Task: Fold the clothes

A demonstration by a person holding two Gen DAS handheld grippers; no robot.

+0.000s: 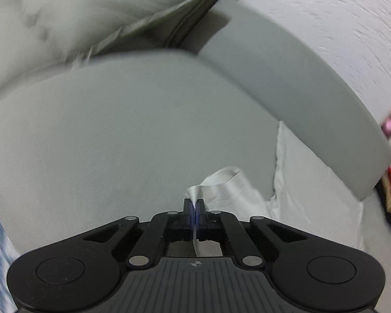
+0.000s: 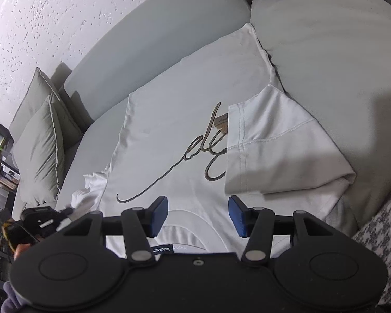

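Left gripper (image 1: 194, 206) is clamped tight on a pinch of white cloth, the sleeve edge of the white T-shirt (image 2: 174, 130), and that's the grip for the next fold. Right gripper (image 2: 198, 215) hangs over the collar end with its blue pads (image 2: 159, 215) apart and nothing between them. The shirt lies spread on the grey sofa seat (image 2: 338, 83), script lettering (image 2: 195, 154) facing up, one sleeve (image 2: 279, 154) already turned in over the chest. By my reading, the trick now is to carry the pinched sleeve across low and flat, matching that first fold, and not drag the body cloth with it. Soft, smooth jersey with stitched hems, so it will crease easily. Beyond it sit piped cushions (image 2: 43, 146), then a pitted white wall (image 2: 52, 13).
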